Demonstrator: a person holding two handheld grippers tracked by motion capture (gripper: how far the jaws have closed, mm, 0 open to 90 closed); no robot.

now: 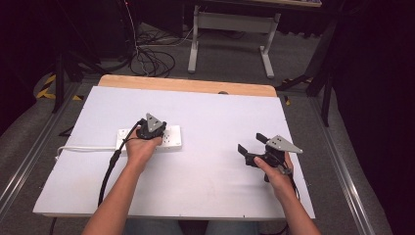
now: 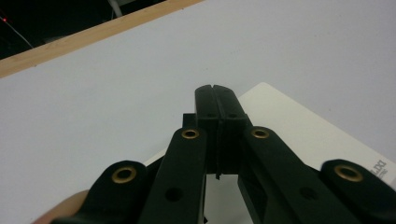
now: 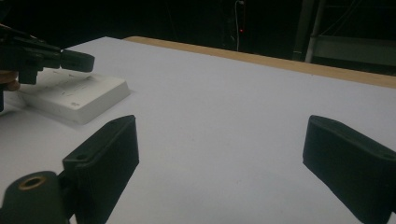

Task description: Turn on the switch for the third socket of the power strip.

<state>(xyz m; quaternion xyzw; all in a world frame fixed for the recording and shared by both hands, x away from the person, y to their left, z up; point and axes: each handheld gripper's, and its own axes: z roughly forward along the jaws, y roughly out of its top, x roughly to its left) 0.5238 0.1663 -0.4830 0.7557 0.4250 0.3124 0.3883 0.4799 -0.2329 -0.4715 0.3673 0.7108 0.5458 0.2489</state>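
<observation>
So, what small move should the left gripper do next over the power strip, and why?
Probably lower the left gripper a little onto the white power strip. Its jaws are shut with nothing between them and sit over the strip, as if to press or steady it. The right gripper waits open, apart from it.

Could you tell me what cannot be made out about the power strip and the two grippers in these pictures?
- Power strip: in the high view the left gripper and hand cover its middle, so any switch or plug there is hidden.
- Its sockets: too small in the high view; too faint in the right gripper view.
- Left gripper view: the closed jaws block the strip beneath them.
- Right gripper: open, empty.
</observation>
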